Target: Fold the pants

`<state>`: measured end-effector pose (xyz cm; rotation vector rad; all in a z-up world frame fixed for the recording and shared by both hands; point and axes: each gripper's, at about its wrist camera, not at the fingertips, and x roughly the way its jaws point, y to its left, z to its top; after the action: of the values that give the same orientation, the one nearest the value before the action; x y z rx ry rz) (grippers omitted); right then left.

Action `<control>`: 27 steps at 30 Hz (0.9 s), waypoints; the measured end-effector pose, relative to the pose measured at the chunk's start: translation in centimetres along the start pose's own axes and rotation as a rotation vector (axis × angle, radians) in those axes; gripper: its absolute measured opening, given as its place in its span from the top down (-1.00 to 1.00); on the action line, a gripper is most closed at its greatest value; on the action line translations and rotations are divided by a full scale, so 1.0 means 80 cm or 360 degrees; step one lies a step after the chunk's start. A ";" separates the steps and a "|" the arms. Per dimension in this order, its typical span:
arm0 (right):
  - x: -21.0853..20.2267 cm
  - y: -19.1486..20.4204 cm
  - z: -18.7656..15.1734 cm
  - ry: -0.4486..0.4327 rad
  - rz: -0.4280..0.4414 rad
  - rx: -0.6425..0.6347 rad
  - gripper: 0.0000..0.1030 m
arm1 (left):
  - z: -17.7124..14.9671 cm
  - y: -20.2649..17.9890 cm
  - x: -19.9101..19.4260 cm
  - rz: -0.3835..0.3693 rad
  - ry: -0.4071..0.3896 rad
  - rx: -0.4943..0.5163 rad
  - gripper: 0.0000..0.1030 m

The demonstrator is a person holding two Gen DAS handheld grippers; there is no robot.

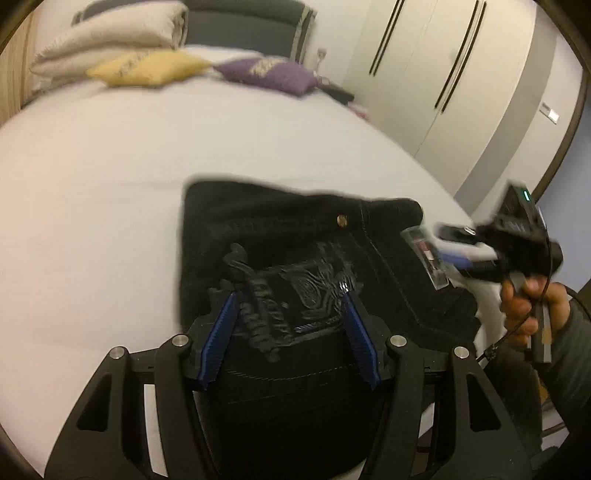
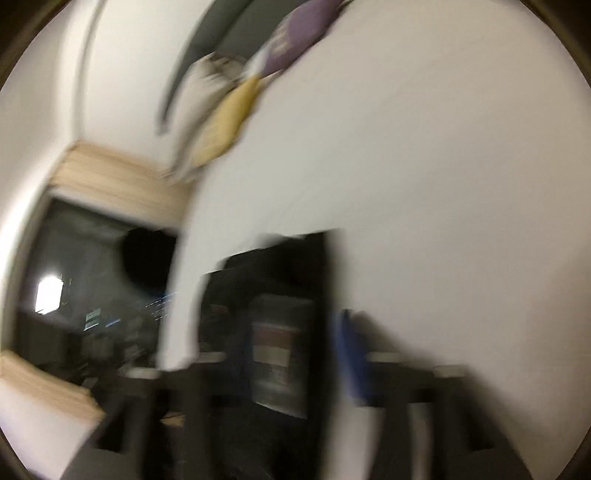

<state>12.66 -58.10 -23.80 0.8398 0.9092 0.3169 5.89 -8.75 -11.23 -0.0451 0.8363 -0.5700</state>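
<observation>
Lying on the bed: black pants (image 1: 295,236), folded into a compact block on the near right part of the white sheet (image 1: 110,184), waistband with a brass button (image 1: 342,220) toward the far side.
Pants detail: pale stitching runs down the fabric; a shiny tag (image 1: 424,254) sits at the right edge; a dark printed patch shows between the left tongs.
Left gripper (image 1: 290,295): jaws partly apart, blue-padded fingers (image 1: 221,332) low over the near part of the pants; the cloth lies between them, but whether the pads press on it I cannot tell.
Right gripper (image 1: 454,247): at the right edge of the pants by the tag, held by a hand (image 1: 532,306) in a grey sleeve; jaws stand apart, nothing seen clamped; its own view is heavily blurred.
Surface: smooth white sheet, bare over the left and middle.
Far end: rolled cream bedding (image 1: 110,40), a yellow cushion (image 1: 147,68), a purple cushion (image 1: 273,75), dark headboard (image 1: 243,33) behind.
Room, right: white wardrobe doors (image 1: 424,74) with long dark handles.
Room, left in the right wrist view: pale wooden trim (image 2: 122,177) and a dark area with a bright patch (image 2: 48,295).
</observation>
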 end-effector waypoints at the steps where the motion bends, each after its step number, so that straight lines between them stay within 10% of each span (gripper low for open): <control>1: -0.021 -0.002 -0.007 -0.0048 0.0007 0.0015 -0.41 | 0.004 0.004 -0.010 0.0027 -0.0026 0.0002 -0.14; 4: -0.046 0.007 -0.016 -0.0006 0.0131 0.0018 -0.57 | 0.019 0.037 -0.027 0.0057 -0.0031 -0.0101 -0.47; 15: 0.025 0.025 -0.033 0.0312 -0.0060 -0.0024 -0.61 | 0.006 0.103 0.044 -0.0198 0.0462 -0.0367 -0.47; 19: 0.034 0.017 -0.028 0.0366 -0.0077 0.0004 -0.60 | 0.006 0.095 0.052 -0.0236 0.0464 -0.0356 -0.47; 27: 0.035 0.020 -0.036 0.0399 -0.0099 -0.0087 0.31 | 0.014 0.079 0.054 -0.0259 0.0518 -0.0286 0.14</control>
<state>12.16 -54.03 -25.16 0.7299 1.1527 0.3970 11.94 -5.71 -15.08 -0.1896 1.2072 -0.6638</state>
